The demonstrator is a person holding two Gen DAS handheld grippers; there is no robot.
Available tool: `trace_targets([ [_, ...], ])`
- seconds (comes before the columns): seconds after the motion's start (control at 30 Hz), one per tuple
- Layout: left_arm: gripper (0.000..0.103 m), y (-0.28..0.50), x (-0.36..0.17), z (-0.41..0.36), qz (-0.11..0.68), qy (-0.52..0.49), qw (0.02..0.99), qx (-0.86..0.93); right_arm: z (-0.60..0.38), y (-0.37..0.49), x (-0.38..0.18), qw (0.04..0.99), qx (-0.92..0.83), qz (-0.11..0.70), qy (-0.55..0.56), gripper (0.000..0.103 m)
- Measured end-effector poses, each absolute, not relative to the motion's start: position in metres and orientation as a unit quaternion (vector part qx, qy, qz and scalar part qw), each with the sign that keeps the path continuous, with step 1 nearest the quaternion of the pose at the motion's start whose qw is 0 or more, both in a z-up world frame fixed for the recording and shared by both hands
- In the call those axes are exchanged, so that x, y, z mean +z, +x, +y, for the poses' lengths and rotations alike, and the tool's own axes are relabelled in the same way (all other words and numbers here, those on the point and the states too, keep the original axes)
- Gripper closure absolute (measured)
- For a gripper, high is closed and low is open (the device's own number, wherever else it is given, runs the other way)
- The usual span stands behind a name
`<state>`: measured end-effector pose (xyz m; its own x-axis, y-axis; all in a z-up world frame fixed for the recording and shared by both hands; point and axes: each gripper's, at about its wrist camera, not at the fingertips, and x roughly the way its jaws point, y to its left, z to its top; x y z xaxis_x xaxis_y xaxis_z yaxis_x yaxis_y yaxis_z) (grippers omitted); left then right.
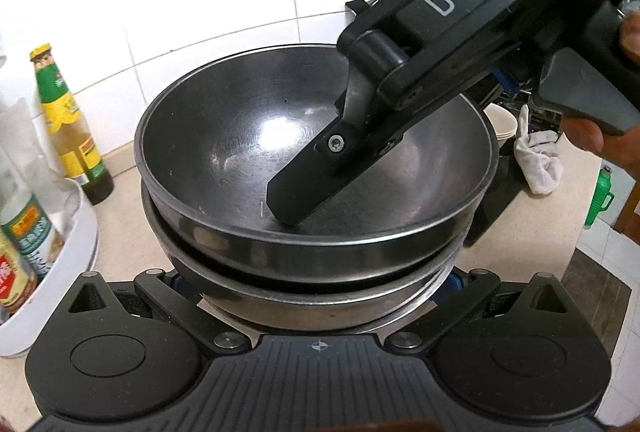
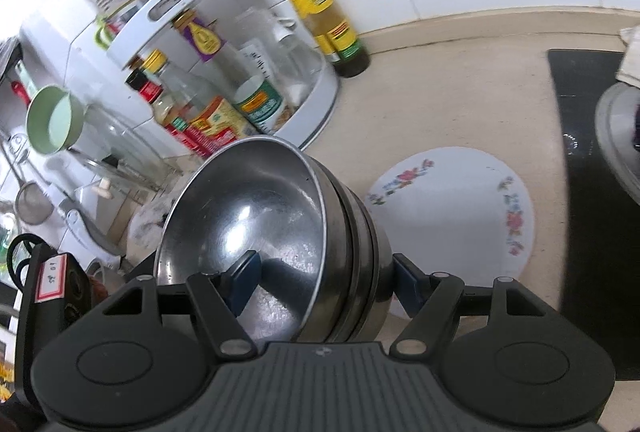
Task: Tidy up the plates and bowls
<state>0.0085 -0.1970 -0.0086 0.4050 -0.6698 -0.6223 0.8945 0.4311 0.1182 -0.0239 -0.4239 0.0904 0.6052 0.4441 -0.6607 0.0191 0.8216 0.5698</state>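
— Item one?
— Stack of steel bowls (image 2: 276, 232), nested, above the beige counter (image 2: 440, 103). My right gripper (image 2: 324, 284) clamps its wall: one finger (image 2: 244, 282) inside the top bowl (image 1: 312, 147), the other outside.
— Your left gripper (image 1: 316, 284)?
— Spread wide on either side of the stack's lower bowls (whether it touches them, I cannot tell).
— Nearby?
— Flowered plate (image 2: 452, 207) flat on the counter just beside the stack; sauce bottle (image 2: 316, 11) against the tiled wall; white rack of condiments (image 2: 224, 63).

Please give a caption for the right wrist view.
Right gripper clamps the rim of stacked steel bowls beside a floral plate.
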Motion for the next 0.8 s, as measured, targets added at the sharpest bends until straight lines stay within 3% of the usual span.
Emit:
trace_targets([
  [0.8,0.000,0.021,-0.019,-0.218,0.270,0.204,0.819,-0.464,-0.450,-0.014,0.073,0.856,0.075,0.420,0.291,0.035],
])
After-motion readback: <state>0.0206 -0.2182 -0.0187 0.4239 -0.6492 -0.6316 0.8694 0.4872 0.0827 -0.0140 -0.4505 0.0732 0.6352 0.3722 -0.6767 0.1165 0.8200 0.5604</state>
